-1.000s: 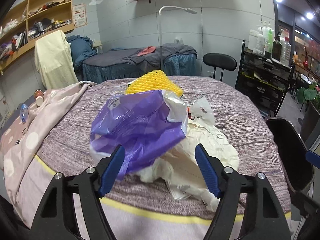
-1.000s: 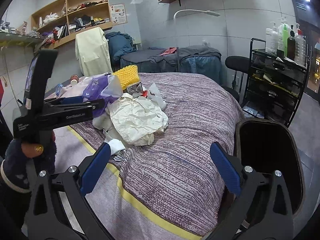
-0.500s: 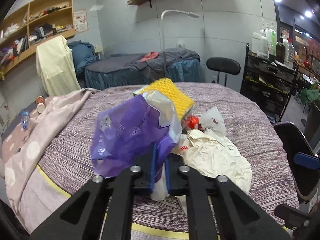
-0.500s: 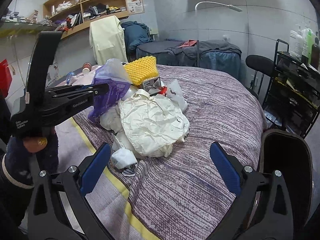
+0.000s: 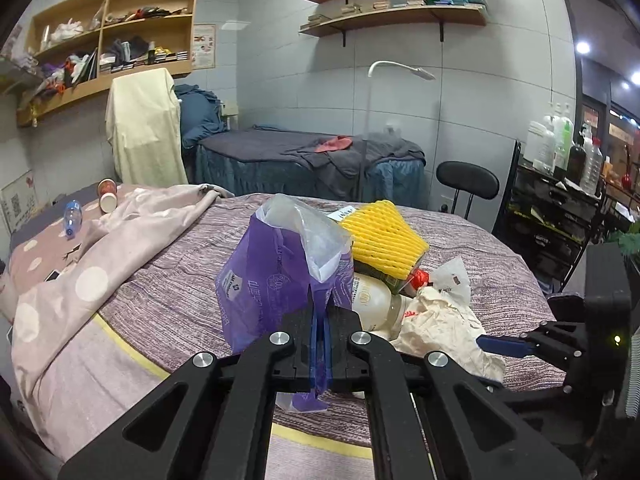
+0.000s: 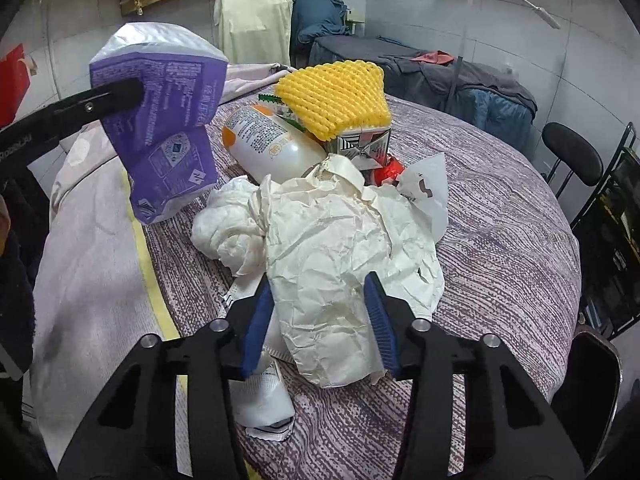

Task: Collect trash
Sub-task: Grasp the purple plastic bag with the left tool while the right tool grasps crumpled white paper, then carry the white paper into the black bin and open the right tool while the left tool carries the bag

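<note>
Left wrist view: left gripper (image 5: 320, 338) is clamping tight on the purple bag (image 5: 276, 280), holding it raised above the bed (image 5: 168, 280); bottle (image 5: 374, 300) and yellow net (image 5: 382, 240) are lying just behind.

Right wrist view: right gripper (image 6: 318, 320), jaws just closing, is straddling the crumpled paper (image 6: 344, 240); pad contact cannot be told.

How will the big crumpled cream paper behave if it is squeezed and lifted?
The crumpled paper is creased and thin, so it probably crushes between the right gripper fingers. It looks light. Its loose edges may drag the white tissue touching it.
</note>
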The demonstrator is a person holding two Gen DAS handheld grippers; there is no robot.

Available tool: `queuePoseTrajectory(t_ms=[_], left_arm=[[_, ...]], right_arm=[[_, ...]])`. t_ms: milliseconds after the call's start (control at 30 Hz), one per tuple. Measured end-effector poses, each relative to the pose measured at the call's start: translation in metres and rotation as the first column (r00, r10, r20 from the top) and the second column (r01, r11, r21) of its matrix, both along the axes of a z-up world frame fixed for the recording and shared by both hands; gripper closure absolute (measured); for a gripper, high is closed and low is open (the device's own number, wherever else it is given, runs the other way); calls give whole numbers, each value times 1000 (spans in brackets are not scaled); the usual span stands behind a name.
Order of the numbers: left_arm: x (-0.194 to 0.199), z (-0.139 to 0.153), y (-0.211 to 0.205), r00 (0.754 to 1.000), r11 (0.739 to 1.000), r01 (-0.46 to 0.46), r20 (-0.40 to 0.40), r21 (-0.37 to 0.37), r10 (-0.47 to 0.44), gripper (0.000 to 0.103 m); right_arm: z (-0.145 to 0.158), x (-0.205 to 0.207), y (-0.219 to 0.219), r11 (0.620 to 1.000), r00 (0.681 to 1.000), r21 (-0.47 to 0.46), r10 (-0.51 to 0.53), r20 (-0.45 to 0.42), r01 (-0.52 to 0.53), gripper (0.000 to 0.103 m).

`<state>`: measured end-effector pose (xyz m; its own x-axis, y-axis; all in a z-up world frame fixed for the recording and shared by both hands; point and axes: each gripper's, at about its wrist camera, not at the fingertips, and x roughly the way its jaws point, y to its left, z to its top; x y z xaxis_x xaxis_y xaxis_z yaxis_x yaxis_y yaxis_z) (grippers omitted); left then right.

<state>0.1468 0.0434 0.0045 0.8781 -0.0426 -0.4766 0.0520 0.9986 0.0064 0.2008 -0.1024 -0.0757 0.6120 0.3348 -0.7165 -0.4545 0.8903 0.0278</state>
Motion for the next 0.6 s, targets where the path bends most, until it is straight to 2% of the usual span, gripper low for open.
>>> queuePoseTrajectory(t_ms=[100, 200, 467, 600], left_arm=[[-6, 1, 3, 1000, 1000, -7, 11, -6, 7, 100], [-13, 2, 3, 1000, 1000, -7, 22, -15, 7, 100], [-34, 17, -2, 998, 998, 22, 68, -59, -18, 100], [-45, 26, -12, 994, 995, 64, 93, -78, -56, 100]], right_arm=[[3, -2, -8, 999, 999, 32, -29, 15, 29, 83], [10, -9, -20, 996, 998, 76, -48, 42, 44, 88], [41, -42, -63, 961, 995, 275, -63, 83, 38, 92], [56, -54, -90, 939, 989, 337, -111, 102, 71, 92]])
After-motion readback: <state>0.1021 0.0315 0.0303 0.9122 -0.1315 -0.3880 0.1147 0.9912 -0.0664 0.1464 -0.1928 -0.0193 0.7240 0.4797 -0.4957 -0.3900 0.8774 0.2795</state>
